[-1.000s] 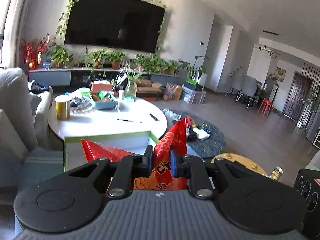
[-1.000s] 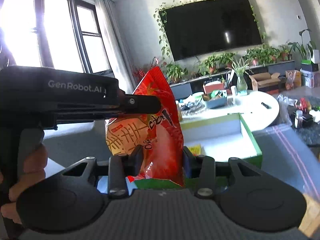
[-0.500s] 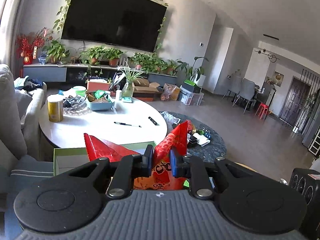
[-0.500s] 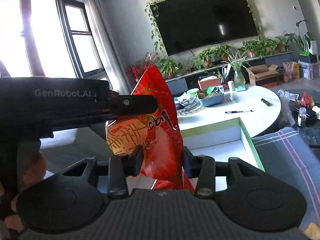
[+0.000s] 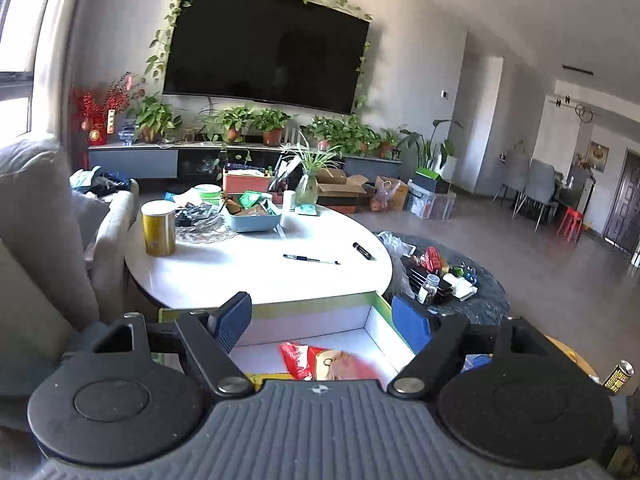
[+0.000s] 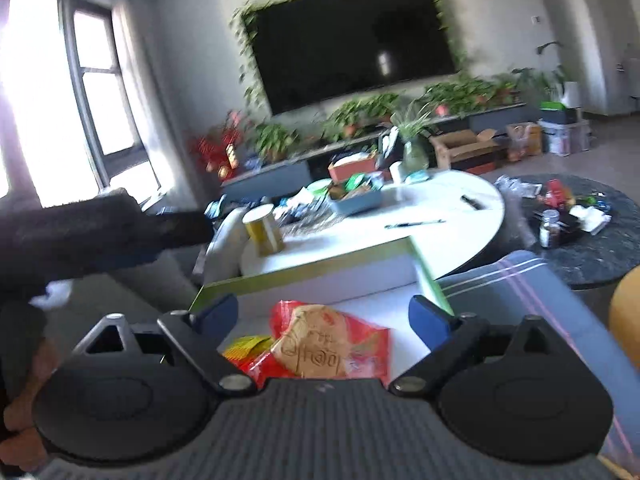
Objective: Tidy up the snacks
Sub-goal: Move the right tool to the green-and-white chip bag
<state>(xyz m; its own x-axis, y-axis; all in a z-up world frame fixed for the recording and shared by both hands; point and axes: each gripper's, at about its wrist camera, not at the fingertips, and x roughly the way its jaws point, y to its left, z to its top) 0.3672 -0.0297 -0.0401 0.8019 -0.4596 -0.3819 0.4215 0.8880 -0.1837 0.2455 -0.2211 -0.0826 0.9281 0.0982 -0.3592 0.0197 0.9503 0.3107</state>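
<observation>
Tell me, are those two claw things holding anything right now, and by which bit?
Nothing. The left gripper and right gripper both have jaws spread apart; the red snack bag lies loose in the green-edged box.

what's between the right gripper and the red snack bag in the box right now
Nothing visible. The right gripper is open, with the red snack bag lying flat in the white box directly below its spread fingers. A yellow packet lies beside the bag, to its left, not over it.

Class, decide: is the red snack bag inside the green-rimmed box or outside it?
Inside. The red snack bag lies flat on the white floor of the green-rimmed box, with the box walls around it; both grippers are open above it.
</observation>
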